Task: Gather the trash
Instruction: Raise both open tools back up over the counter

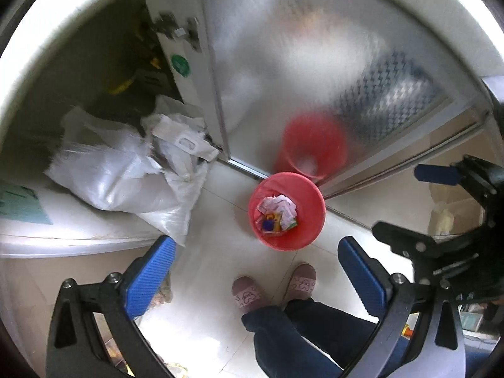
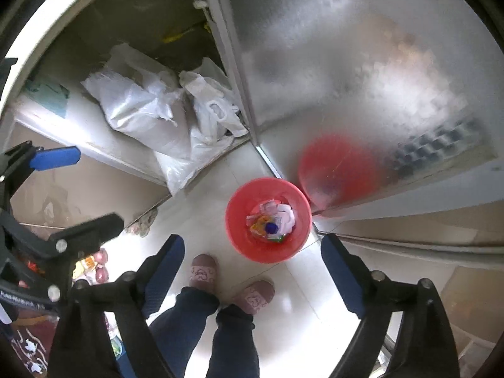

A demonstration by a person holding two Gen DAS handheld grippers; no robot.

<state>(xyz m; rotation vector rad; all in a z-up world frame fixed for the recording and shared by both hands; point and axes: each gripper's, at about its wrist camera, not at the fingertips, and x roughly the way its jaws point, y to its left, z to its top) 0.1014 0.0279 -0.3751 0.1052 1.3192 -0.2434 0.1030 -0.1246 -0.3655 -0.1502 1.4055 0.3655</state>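
1. Room: frosted glass door [image 1: 315, 63]; white plastic bags [image 1: 126, 176] on a ledge.
2. Surface: glossy pale tile floor [image 1: 214, 308]; slip hazard.
3. Red bin [image 1: 286, 211] on floor, holding trash [image 1: 277, 212].
4. Left gripper [image 1: 255, 271] and right gripper [image 2: 252, 264]: spread wide, empty. A careless reach may topple the bin.

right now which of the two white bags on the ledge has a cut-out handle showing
The smaller white bag, the one lying against the frosted door frame; its oval handle hole faces up. The bigger white bag beside it is crumpled and shows no handle.
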